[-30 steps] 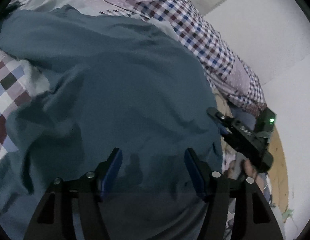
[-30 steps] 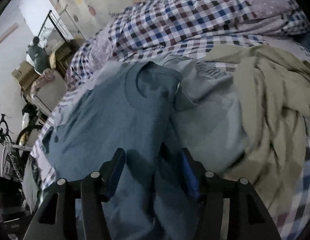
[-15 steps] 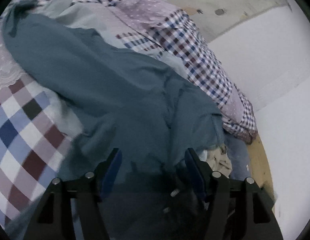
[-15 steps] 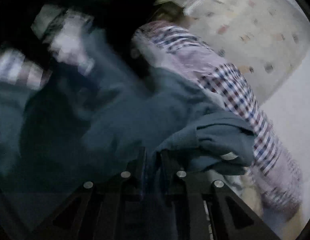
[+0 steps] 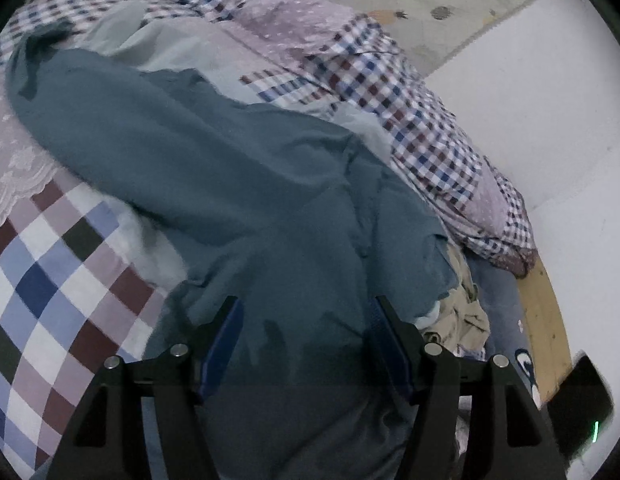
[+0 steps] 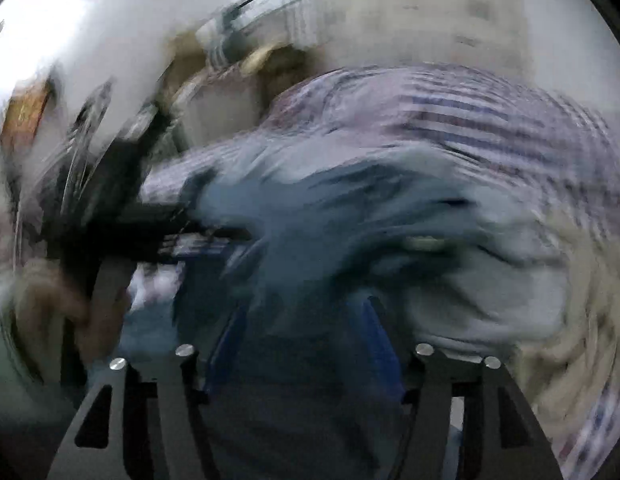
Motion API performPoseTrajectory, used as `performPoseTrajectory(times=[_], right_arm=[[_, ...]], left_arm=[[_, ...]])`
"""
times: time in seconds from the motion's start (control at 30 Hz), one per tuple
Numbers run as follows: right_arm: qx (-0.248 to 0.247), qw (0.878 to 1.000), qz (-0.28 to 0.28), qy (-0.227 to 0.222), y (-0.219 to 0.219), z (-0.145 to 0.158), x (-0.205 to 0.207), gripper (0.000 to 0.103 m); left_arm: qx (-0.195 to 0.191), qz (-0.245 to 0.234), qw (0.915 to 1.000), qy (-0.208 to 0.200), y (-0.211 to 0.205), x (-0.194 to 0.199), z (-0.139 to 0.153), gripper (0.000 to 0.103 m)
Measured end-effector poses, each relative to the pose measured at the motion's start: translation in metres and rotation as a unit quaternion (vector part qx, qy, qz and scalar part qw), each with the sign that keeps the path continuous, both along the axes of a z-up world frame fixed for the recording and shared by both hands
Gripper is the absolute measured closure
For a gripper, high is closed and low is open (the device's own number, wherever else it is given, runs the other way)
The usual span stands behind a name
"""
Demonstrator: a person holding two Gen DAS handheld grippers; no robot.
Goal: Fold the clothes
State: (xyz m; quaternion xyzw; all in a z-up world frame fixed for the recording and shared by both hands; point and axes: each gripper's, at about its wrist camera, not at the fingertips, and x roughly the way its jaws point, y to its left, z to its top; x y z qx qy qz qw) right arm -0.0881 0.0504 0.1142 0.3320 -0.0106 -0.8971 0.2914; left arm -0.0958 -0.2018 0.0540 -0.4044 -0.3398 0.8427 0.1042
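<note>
Teal shirt (image 5: 238, 184) sprawls across the checked bed (image 5: 50, 280); left hand-held gripper (image 5: 306, 332) and right hand-held gripper (image 6: 302, 332) hover over it, jaws spread. Spreading seems underway; gripping an edge comes next.

One teal garment (image 5: 238, 184), one pale grey garment (image 5: 182, 44), one beige garment (image 5: 461, 312), one checked quilt (image 5: 409, 120).

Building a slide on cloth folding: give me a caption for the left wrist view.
Open left gripper poised above a teal shirt spread over a checked quilt on the bed.
</note>
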Motion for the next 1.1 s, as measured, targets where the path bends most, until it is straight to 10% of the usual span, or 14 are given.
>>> performPoseTrajectory(times=[0.1,0.3,0.43,0.5,0.7,0.87,1.1], right_arm=[[-0.081,0.991,-0.086,-0.067,0.048,-0.008,-0.034,0.035],[-0.17,0.971,-0.086,-0.147,0.06,-0.014,-0.092,0.036],[-0.129,0.974,-0.067,-0.172,0.019,-0.001,-0.116,0.088],[-0.109,0.979,-0.02,-0.169,-0.016,0.015,-0.118,0.088],[-0.004,0.978,0.151,-0.145,-0.126,0.05,-0.085,0.087],[-0.021,0.997,0.049,-0.062,-0.066,0.075,-0.069,0.041],[-0.029,0.984,-0.104,-0.139,0.037,0.005,-0.098,0.038]], left_arm=[[-0.014,-0.038,0.9985,0.037,0.013,0.007,0.013,0.034],[-0.1,-0.108,0.9847,0.093,0.058,0.013,0.032,0.034],[-0.15,-0.123,0.9762,0.098,0.074,0.012,0.032,0.034],[-0.152,-0.119,0.9767,0.093,0.074,0.009,0.03,0.033],[-0.085,-0.092,0.9894,0.074,0.054,0.0,0.014,0.031],[-0.063,-0.065,0.9942,0.058,0.04,-0.006,0.005,0.03],[-0.027,-0.027,0.999,0.021,0.021,-0.013,-0.011,0.03]])
